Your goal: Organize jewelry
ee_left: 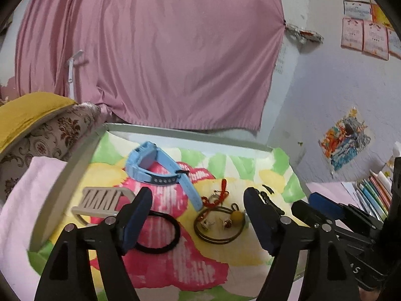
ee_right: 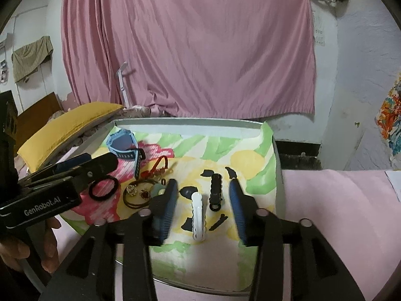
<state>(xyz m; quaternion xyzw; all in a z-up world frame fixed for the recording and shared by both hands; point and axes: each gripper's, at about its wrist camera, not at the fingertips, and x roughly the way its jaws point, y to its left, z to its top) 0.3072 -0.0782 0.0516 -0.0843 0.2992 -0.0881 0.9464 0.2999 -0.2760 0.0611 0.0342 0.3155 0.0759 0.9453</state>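
A round tray (ee_left: 62, 183) lined with flowered paper holds the jewelry. On it lie a light blue watch (ee_left: 155, 168), a beige comb clip (ee_left: 100, 200), a black hair tie (ee_left: 160, 233), a red cord piece (ee_left: 218, 195) and a bronze bangle (ee_left: 218, 235) ringing small earrings. My left gripper (ee_left: 198, 195) hangs open above the hair tie and bangle, holding nothing. My right gripper (ee_right: 203, 184) is open over the tray's right part (ee_right: 278, 175). A white hair clip (ee_right: 198, 215) and a black clip (ee_right: 216, 190) lie on the paper between its fingers, untouched.
A pink curtain (ee_right: 188, 50) hangs behind the tray. A yellow pillow (ee_right: 67, 125) lies to the left and pink cloth (ee_right: 338, 213) covers the surface to the right. Books (ee_left: 373, 195) stand at the far right. A hand (ee_right: 47, 245) grips the left tool.
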